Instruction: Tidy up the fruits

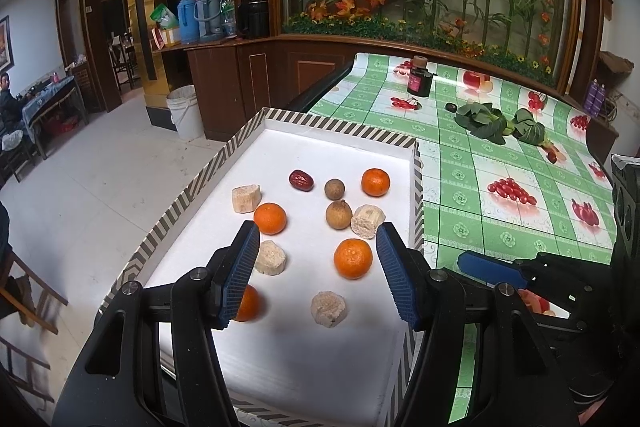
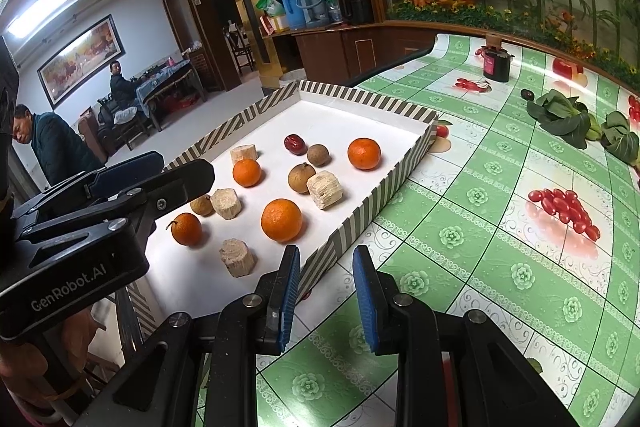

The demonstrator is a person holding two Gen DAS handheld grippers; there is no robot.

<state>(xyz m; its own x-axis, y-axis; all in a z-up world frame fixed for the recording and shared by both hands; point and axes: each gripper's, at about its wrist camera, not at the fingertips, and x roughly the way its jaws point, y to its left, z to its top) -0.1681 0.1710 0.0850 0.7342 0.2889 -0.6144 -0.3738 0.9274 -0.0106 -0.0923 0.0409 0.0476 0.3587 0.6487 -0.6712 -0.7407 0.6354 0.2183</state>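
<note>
I see the table (image 2: 500,195) first, covered with a green-and-white checked cloth printed with fruit, running from near to far on the right. On its left part sits the tray (image 1: 280,119), a shallow white box with a striped rim, and all the loose fruit lies inside it. My left gripper (image 1: 316,231) hangs over the tray's near half with its blue fingers apart and nothing between the pads; below the gap I see the bare white floor of the tray. My right gripper (image 2: 326,253) hovers over the cloth just right of the tray's near right corner; a narrow gap shows between its fingers, they hold nothing, and I read it as closed down to its narrowest. On the far right of the table lie leafy greens (image 2: 560,115), and beyond them stands a dark jar (image 2: 496,65) with a cork-coloured top. In the tray I count four oranges: one far right (image 1: 375,182), one mid left (image 1: 270,218), one near the middle (image 1: 353,258), and one near left (image 2: 186,229), partly hidden behind my left finger. Four pale cut chunks (image 1: 328,308) are scattered among them, brown longans (image 1: 338,214) sit around the middle, and a small red date (image 1: 301,180) lies at the far end.
</note>
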